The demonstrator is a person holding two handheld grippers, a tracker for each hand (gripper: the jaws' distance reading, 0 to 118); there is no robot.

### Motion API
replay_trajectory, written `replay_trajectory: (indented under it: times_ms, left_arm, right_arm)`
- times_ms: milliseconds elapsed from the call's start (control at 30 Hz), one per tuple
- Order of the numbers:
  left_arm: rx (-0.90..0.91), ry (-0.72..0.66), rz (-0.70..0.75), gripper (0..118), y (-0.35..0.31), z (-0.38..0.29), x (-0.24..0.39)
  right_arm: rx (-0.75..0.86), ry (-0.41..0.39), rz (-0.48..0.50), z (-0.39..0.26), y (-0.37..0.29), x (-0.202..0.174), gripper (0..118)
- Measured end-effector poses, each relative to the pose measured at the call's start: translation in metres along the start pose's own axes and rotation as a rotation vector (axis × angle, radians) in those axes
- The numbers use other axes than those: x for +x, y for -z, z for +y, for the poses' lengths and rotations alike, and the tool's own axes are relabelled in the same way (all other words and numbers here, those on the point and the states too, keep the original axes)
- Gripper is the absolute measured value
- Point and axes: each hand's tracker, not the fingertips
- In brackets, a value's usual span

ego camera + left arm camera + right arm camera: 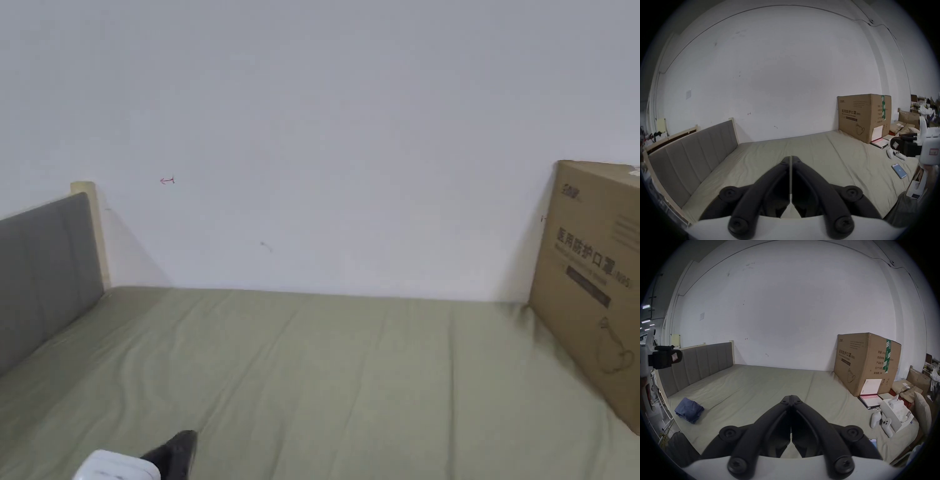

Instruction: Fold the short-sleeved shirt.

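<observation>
— So, where is the shirt (689,410)?
— Crumpled in a soft blue heap on the olive-green bed sheet (753,386), near the front left edge, close to the foot of the grey padded headboard (701,363) with its vertical stitched panels. It is bunched, not flat.
— And the claws?
— The left gripper (791,160) has its two black, curved jaws pressed together at the tips, with nothing between them. The right gripper (791,398) is the same: matte black jaws meeting tip to tip, empty. Both hang above the wrinkled sheet, well apart from the shirt.
— What else lies about?
— A large brown cardboard box (867,363) with green tape stands upright on the far right of the bed against the plain white wall (786,305). Beside it lie two white rounded controllers (881,422), a white open box (894,412), a flat folder (869,400), and a thin blue phone (899,170).
</observation>
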Motion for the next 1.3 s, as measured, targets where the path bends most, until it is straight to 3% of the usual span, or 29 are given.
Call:
replay_trajectory:
  times_ms: [200,400,467,500,533,600,633,700,733,800,1300]
  left_arm:
    - [-0.005,0.051,-0.005,0,-0.01,0.002,0.011]
    - [0.007,-0.04,0.014,0,-0.014,0.003,-0.001]
    - [0.0,-0.046,0.027,0,-0.014,0.004,-0.004]
    - [-0.011,-0.051,0.044,3,-0.011,0.003,-0.004]
    - [-0.011,-0.054,0.052,24,-0.01,0.001,-0.005]
    - [-0.005,-0.076,0.049,63,-0.009,-0.002,-0.008]
    - [-0.011,-0.095,0.042,74,-0.008,-0.002,-0.01]
    - [-0.003,-0.115,0.038,86,-0.008,-0.002,-0.011]
    - [0.002,-0.113,0.04,100,-0.009,-0.001,-0.011]
    - [0.005,-0.102,0.047,118,-0.007,-0.001,-0.011]
    - [-0.008,-0.093,0.039,118,-0.007,-0.003,-0.006]
  right_arm:
    - [-0.002,0.011,-0.031,-0.001,-0.008,0.007,0]
    - [0.007,0.027,-0.049,0.004,-0.01,0.014,0]
    - [0.005,0.028,-0.039,0.006,-0.009,0.014,8]
    - [0.004,0.027,-0.04,0.006,-0.01,0.014,21]
    - [0.003,0.028,-0.041,0.007,-0.009,0.014,47]
    - [0.002,0.038,-0.041,0.007,-0.006,0.015,86]
    - [-0.003,0.044,-0.04,0.007,-0.005,0.015,98]
    - [-0.006,0.053,-0.04,0.007,-0.003,0.016,110]
    - [-0.003,0.052,-0.04,0.006,-0.003,0.016,113]
    - [0.005,0.045,-0.049,0.005,-0.003,0.017,114]
    - [0.009,0.007,-0.05,0.005,-0.005,0.01,114]
